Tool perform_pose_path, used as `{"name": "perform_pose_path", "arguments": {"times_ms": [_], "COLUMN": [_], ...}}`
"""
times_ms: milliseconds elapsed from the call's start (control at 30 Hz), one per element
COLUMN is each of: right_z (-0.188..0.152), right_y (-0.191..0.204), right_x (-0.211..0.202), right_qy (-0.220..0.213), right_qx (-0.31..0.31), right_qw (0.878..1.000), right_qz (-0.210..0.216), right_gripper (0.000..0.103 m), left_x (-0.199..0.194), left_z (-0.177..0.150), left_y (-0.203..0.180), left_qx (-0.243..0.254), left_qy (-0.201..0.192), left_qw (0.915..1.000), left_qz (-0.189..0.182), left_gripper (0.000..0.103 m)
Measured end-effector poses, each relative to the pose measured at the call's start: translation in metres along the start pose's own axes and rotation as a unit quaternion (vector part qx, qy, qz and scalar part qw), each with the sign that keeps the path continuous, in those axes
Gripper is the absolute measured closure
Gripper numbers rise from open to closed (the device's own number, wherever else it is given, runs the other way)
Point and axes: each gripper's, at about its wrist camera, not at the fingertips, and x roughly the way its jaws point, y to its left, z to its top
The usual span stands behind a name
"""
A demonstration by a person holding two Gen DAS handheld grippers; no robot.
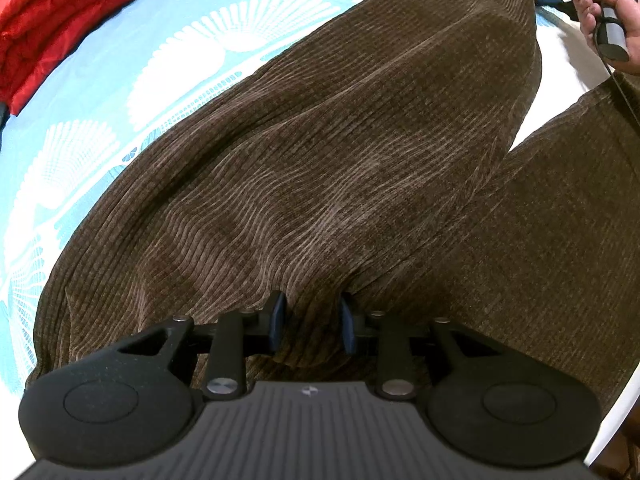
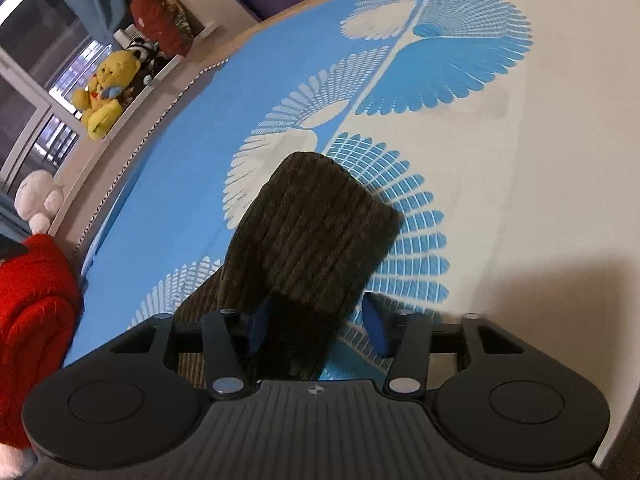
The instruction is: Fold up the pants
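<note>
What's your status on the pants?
Left tool pinching brown corduroy pants near the crotch. Right tool around a leg end, right pad off the cloth. Bedsheet ahead shows nothing blocking.

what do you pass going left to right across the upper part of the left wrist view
red blanket → blue and white patterned sheet → brown corduroy pants → person's hand holding the other tongs' handle
</note>
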Motion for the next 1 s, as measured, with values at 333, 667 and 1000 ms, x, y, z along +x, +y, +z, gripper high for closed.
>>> {"name": "perform_pose_path", "arguments": {"times_ms": [333, 667, 1000], "right_z": [0.022, 0.027, 0.072], "right_y": [0.026, -0.033, -0.001], "right_x": [-0.084, -0.106, -0.024], "right_qy": [-0.029, -0.015, 0.005], "right_qx": [-0.046, 0.009, -0.171], "right_qw": [0.994, 0.958, 0.982], "right_qz": [-0.092, -0.286, -0.079], "right_gripper": [0.097, 0.066, 0.041], "left_x": [-0.002, -0.023, -0.063], "left_z": [-0.003, -0.016, -0.049], "left_y": [-0.001, 0.012, 0.137], "left_qx": [0.004, -0.013, -0.273], "left_qy": [-0.002, -0.035, -0.167], "left_qw": [1.0000, 0.9982, 0.9474], "left_qz": [0.000, -0.047, -0.003], "left_gripper": [0.070, 0.061, 0.039]}}
